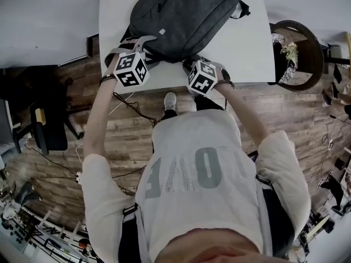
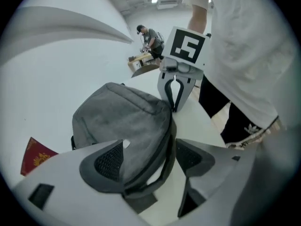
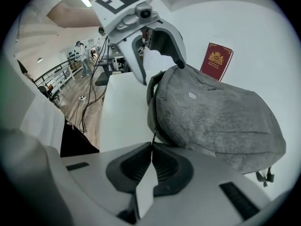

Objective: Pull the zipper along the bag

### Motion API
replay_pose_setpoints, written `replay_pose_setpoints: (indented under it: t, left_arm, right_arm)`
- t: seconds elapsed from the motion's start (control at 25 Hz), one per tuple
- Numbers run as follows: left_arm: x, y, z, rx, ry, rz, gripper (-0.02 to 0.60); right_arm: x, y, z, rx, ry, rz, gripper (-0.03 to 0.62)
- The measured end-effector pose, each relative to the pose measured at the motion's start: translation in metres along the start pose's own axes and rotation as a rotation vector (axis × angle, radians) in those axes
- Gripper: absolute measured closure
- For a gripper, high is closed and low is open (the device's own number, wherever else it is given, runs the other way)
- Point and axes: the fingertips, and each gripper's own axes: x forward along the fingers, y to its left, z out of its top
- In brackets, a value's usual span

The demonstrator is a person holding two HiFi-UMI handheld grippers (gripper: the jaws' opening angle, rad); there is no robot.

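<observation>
Pinching the zipper pull [image 3: 153, 136] in my right tongs [image 3: 151, 149], clenched at the near corner of the grey bag [image 3: 216, 117], left tongs [image 2: 146, 157] released, astride its edge, red booklet [image 3: 216, 60] beyond them, gold crest, lettering unreadable

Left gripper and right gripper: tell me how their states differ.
The left gripper has its jaws apart; the right gripper has them closed. The left gripper only straddles the edge of the bag, while the right gripper pinches the zipper pull. Both are at the bag's near edge.
</observation>
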Motion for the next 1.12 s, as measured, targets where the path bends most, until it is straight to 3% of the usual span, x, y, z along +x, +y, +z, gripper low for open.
replay_pose_setpoints:
  t: [0.16,0.24,0.4,0.56,0.8,1.0,1.12]
  left_arm:
    - [-0.012,0.021,-0.057,0.082,0.182,-0.041,0.216]
    - [-0.014,0.027,-0.072,0.119,0.231,-0.062,0.216]
    - [-0.018,0.043,-0.093,0.267,0.34,-0.08,0.216]
    - [-0.01,0.043,-0.084,0.302,0.321,-0.135,0.218]
    - [0.008,0.057,-0.067,0.316,0.294,-0.095,0.218]
    - [0.031,0.049,-0.068,0.401,0.331,-0.18,0.218]
    - [0.038,0.045,-0.071,0.392,0.357,-0.214,0.227]
  right_arm:
    - [-0.002,0.001,-0.003,-0.035,0.018,-0.017,0.562]
    - [-0.004,0.002,-0.004,-0.064,0.034,-0.031,0.562]
    - [-0.008,0.001,-0.017,-0.078,0.06,-0.042,0.563]
    - [-0.02,-0.006,-0.041,-0.058,0.082,-0.058,0.563]
    - [-0.042,-0.014,-0.089,0.026,0.131,-0.084,0.565]
    - [-0.05,-0.015,-0.106,0.1,0.137,-0.121,0.565]
    - [-0.049,-0.016,-0.106,0.117,0.127,-0.142,0.565]
